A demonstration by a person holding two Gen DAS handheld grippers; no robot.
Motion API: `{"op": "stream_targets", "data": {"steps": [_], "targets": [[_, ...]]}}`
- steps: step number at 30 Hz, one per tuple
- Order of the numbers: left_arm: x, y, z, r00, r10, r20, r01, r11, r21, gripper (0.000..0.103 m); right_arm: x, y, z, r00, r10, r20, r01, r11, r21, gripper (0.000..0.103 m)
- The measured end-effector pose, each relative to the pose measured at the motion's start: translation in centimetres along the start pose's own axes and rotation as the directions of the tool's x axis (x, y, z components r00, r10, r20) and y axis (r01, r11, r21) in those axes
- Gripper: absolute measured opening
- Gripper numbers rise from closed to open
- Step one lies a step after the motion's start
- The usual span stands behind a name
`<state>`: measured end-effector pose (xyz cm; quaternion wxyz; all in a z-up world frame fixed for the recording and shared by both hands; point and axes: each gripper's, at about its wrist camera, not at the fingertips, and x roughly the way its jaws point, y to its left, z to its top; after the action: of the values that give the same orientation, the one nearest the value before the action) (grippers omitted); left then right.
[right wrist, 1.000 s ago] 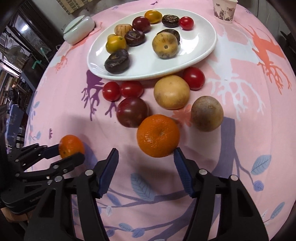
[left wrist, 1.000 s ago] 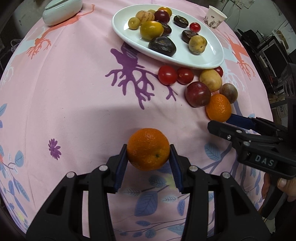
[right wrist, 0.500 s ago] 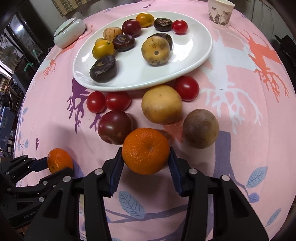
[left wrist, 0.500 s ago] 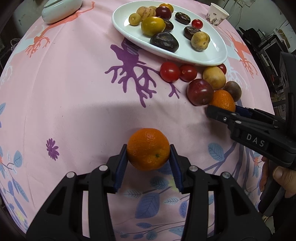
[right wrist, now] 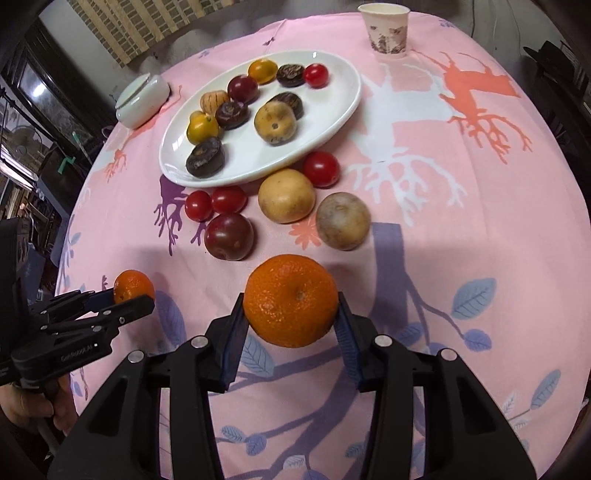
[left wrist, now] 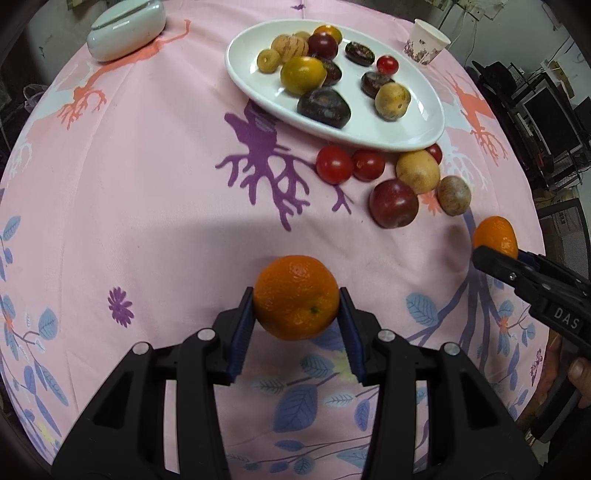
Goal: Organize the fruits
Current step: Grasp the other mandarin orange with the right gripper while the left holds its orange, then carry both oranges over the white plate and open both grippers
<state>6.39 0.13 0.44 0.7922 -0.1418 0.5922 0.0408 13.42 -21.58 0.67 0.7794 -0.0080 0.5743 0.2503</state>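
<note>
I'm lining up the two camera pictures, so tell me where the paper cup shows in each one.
Left wrist view: the paper cup stands at the top right, past the far right end of the white plate.
Right wrist view: the paper cup stands at the top, right of centre, beyond the plate's right end.
Shared landmark: the white plate of fruit.

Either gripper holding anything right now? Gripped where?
Both. Left gripper clamps an orange across its sides; right gripper clamps a second orange the same way.

2 oranges [left wrist: 295, 297] [right wrist: 290, 300] clamped in fingers, rest by plate [right wrist: 343, 107].
</note>
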Motion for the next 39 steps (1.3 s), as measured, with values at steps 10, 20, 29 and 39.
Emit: {"op": "stream_targets", "data": {"steps": [10,20,29,39], "targets": [[-3.2,-1.1,4.0,0.994,-0.002,0.109,-0.004,0.999,0.048,0.045,-3.4,1.1,2.3,0.994,0.055,0.09,-0.053,0.998,-0.022,0.046],[-2.4,-2.5,10.7,0.986,0.0,0.17,-0.012,0.998,0.065,0.045,-1.4,2.5,9.3,0.985,0.085,0.153,-0.082,0.996,-0.025,0.046],[1.6,-3.1,15.9,0.991,0.019,0.135,-0.026,0.998,0.055,0.045,2.8,0.8,13.8,0.991,0.042,0.13,-0.047,0.998,0.035,0.046],[2.8,-4.1,17.0,0.988,0.056,0.145,-0.065,0.996,0.062,0.053,5.0,-0.8,14.9,0.994,0.034,0.1,-0.044,0.994,0.102,0.047]]}}
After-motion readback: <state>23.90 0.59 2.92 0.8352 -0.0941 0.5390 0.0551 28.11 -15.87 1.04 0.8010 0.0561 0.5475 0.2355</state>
